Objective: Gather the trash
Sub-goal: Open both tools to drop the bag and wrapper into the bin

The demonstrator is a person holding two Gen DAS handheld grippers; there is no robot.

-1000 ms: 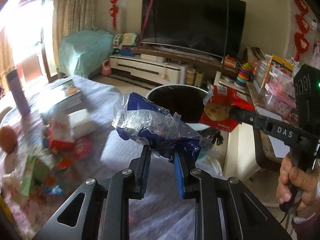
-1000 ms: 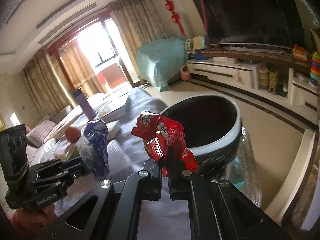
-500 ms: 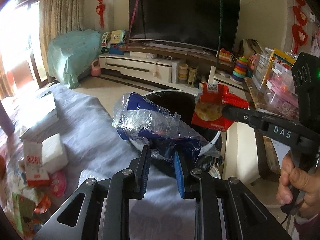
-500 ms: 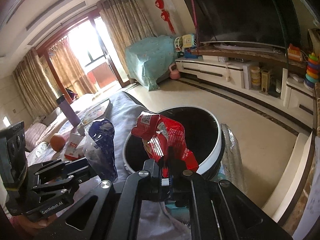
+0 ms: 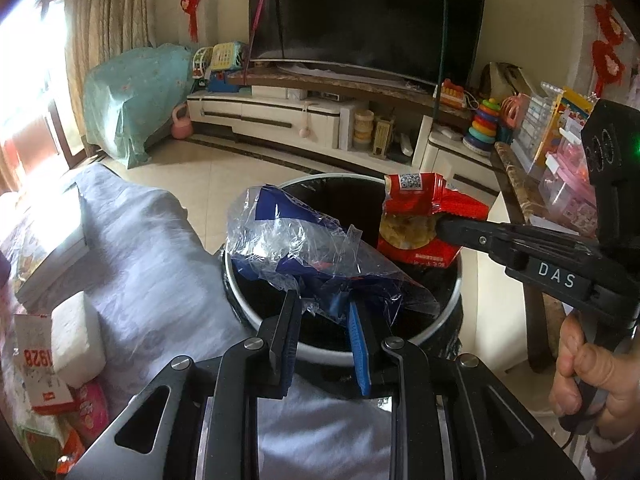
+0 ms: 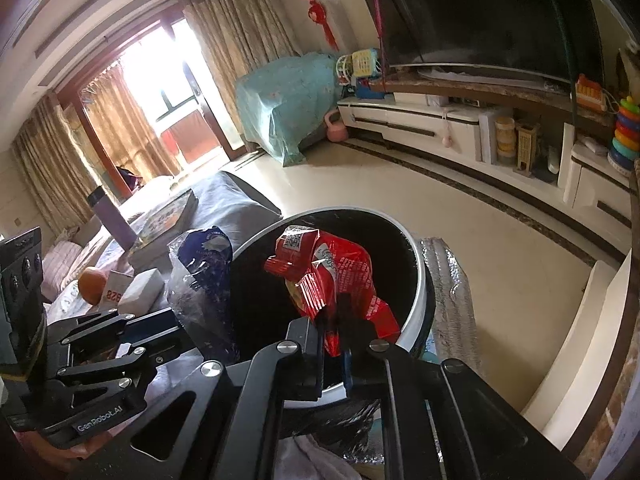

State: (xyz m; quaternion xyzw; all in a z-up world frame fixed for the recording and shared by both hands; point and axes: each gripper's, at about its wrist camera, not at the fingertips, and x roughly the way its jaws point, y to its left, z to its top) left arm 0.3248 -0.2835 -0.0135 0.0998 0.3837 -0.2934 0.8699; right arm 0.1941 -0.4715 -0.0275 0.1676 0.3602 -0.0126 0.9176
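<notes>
My left gripper is shut on a crumpled blue and clear plastic wrapper and holds it over the near rim of the round black trash bin. My right gripper is shut on a red snack bag and holds it over the bin's opening. The red bag and the right gripper also show in the left wrist view, the blue wrapper and the left gripper in the right wrist view.
A table under a grey cloth lies left of the bin, with a white box, red packets, a book, a purple bottle and an orange. A TV cabinet stands beyond the tiled floor.
Both grippers have moved from beside the table to over the bin, carrying their wrappers. The bin now sits right below both. Both grips are unchanged.
</notes>
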